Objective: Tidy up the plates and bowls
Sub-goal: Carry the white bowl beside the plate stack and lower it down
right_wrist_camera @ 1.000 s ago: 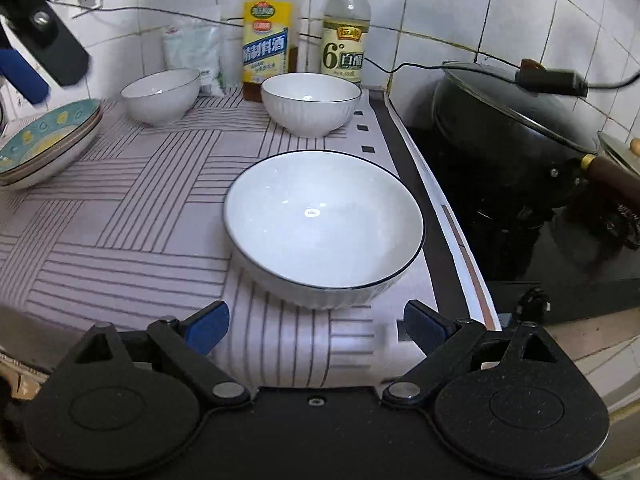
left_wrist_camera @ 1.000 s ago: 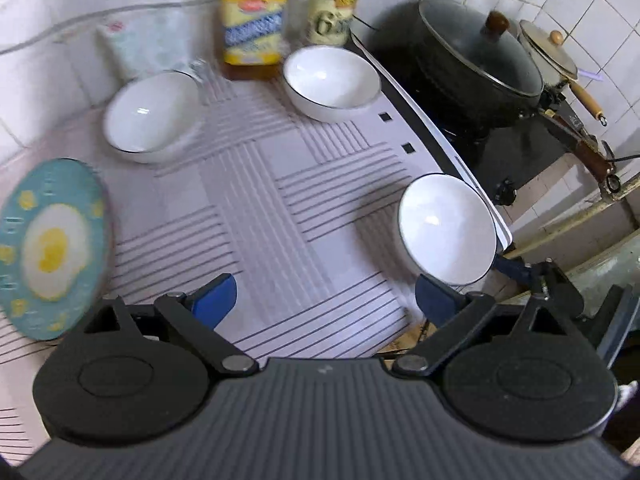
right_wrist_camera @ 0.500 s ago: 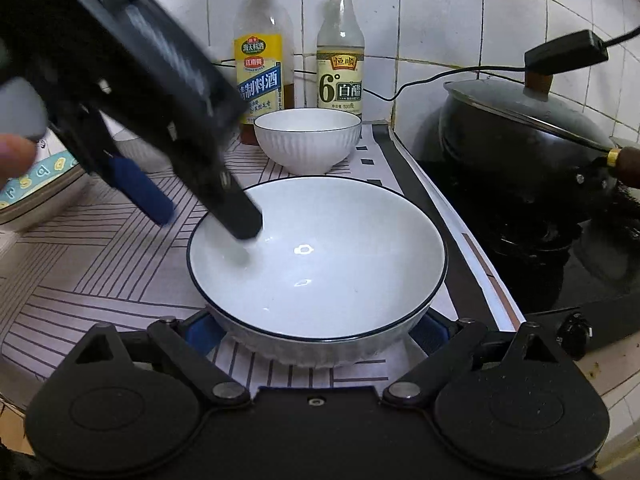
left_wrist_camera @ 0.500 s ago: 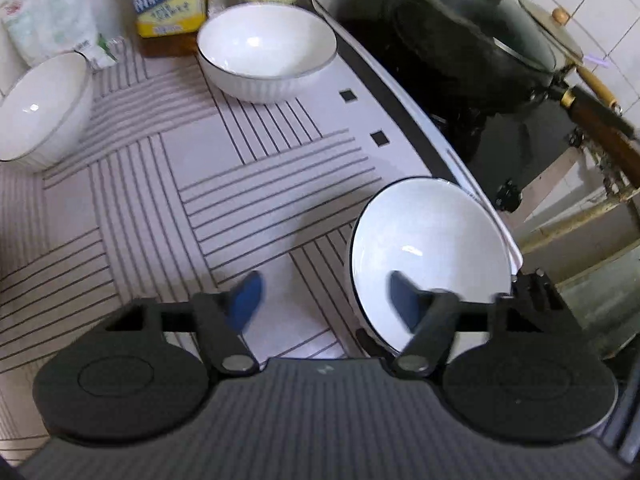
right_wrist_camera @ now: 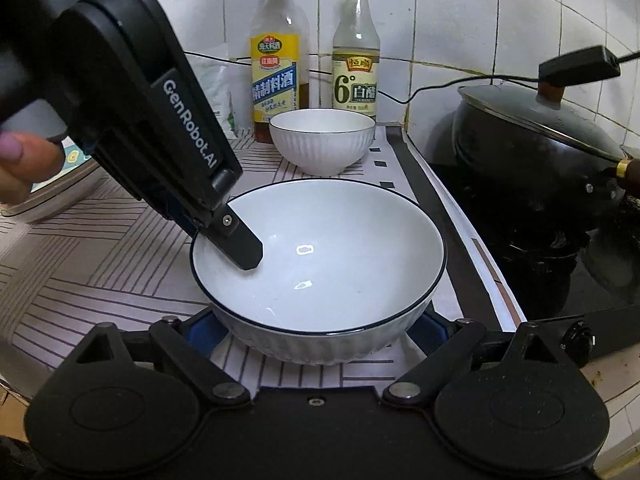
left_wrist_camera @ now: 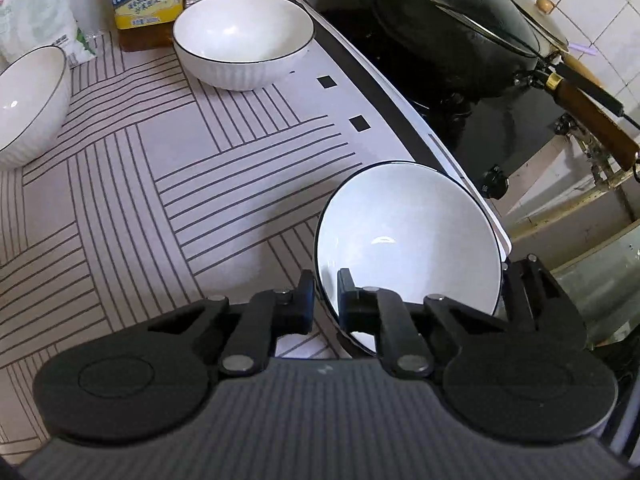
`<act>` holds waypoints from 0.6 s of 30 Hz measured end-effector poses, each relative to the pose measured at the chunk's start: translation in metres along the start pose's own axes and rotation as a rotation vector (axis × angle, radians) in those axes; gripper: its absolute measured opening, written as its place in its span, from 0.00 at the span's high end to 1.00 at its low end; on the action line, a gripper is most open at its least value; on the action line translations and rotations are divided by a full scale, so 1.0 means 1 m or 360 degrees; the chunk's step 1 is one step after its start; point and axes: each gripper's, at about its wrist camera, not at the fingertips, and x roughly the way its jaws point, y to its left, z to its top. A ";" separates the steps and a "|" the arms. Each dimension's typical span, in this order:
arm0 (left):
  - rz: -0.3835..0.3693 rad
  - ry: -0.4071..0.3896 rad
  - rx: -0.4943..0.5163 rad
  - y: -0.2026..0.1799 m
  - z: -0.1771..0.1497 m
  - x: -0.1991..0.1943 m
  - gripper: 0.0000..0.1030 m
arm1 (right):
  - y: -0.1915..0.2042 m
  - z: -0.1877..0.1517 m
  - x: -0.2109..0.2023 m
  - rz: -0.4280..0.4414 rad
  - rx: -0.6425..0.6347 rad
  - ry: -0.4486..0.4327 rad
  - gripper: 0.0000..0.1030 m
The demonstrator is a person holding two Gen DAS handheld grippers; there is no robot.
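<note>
Closing on the near wall of the large white bowl (left_wrist_camera: 412, 236), your left hand-held gripper (left_wrist_camera: 322, 300) is now pinching the rim, one finger inside the bowl and one outside; a second ago its jaws were standing wide above the open counter (left_wrist_camera: 160, 184) with nothing between them, and they have just been closing as it was coming down to the bowl. That is giving you a hold on the first piece to move, so I judge you are ready to lift it toward the other two white bowls, the one by the bottles (left_wrist_camera: 244, 36) and the one at the left edge (left_wrist_camera: 28, 104), probably for nesting. The large bowl is sitting at the counter's front right corner, just beside the dark stove. Your right hand-held gripper (right_wrist_camera: 316, 332) is standing wide, its blue pads on either side of the bowl's base; whether they are touching the bowl I cannot tell, since the bowl is covering the pad faces. The patterned plate (right_wrist_camera: 60, 184) is mostly hiding behind the left gripper and your fingers (right_wrist_camera: 24, 160) in the right wrist view, and it is falling outside the left wrist view altogether. The bowl's underside is not showing.
</note>
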 end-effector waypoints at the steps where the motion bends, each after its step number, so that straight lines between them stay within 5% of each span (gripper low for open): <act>1: 0.0004 -0.0003 -0.0010 0.002 -0.002 -0.004 0.90 | 0.002 0.001 -0.001 0.0002 -0.0009 -0.0003 0.07; 11: 0.0125 -0.0054 -0.0204 0.045 -0.021 -0.054 0.90 | 0.046 0.030 -0.009 0.0192 -0.0205 -0.0053 0.07; 18: 0.0235 -0.0104 -0.0458 0.097 -0.045 -0.099 0.89 | 0.093 0.054 0.005 0.0497 -0.0378 -0.0076 0.07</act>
